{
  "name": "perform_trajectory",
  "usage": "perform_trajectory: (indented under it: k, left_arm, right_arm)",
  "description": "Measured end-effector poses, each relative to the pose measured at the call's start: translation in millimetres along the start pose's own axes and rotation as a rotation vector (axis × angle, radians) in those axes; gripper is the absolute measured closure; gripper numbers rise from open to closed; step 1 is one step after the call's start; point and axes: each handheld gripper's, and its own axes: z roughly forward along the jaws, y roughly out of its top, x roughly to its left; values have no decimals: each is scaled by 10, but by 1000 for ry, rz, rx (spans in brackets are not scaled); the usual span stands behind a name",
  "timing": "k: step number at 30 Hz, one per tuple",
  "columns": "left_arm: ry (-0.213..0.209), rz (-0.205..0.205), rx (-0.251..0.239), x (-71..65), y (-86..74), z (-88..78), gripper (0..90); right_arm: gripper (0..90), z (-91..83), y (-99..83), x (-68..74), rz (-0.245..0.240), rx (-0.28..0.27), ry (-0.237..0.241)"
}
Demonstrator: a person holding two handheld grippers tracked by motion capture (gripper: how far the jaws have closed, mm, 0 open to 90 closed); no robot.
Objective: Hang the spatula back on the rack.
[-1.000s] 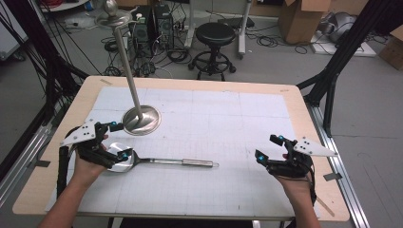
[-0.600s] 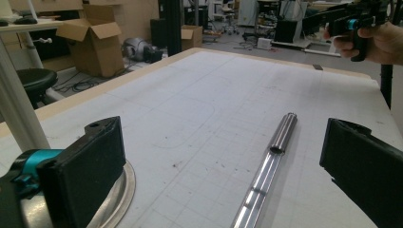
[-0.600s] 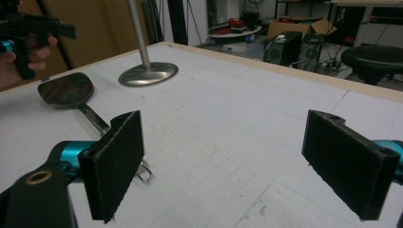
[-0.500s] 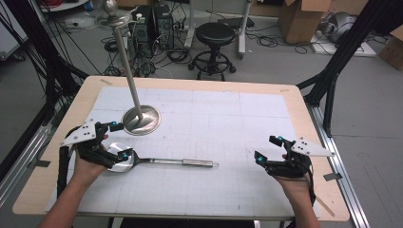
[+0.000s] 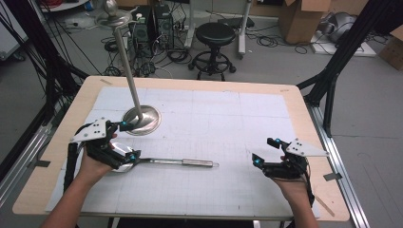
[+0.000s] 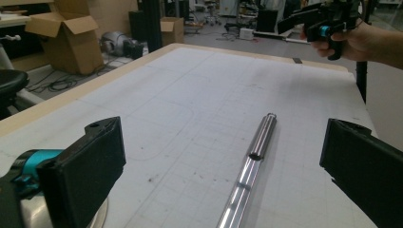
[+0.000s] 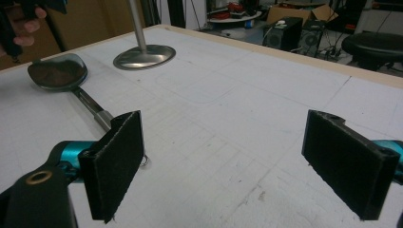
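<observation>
We hold the left gripper point(image 5: 127, 140) low over the bowl of a long polished steel ladle point(image 5: 166, 162), jaws spread wide, its handle running out between them. The right gripper point(image 5: 266, 151), jaws equally wide apart, hovers well clear, pointing toward that handle's tip.

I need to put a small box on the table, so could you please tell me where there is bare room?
The widest free patch is the white mat between the stand's round base and the right hand-held gripper, beyond the ladle. The near strip below the ladle's handle is also bare. The left side is crowded: base, ladle bowl and left hand-held gripper sit close together.
</observation>
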Motion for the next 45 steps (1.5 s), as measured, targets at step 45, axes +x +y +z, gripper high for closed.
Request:
perform_trajectory:
  k: [45]
  left_arm:
    - [-211,179,587,-294,185,1653,198]
  right_arm:
    - [135,57,-39,-71,17,22,25]
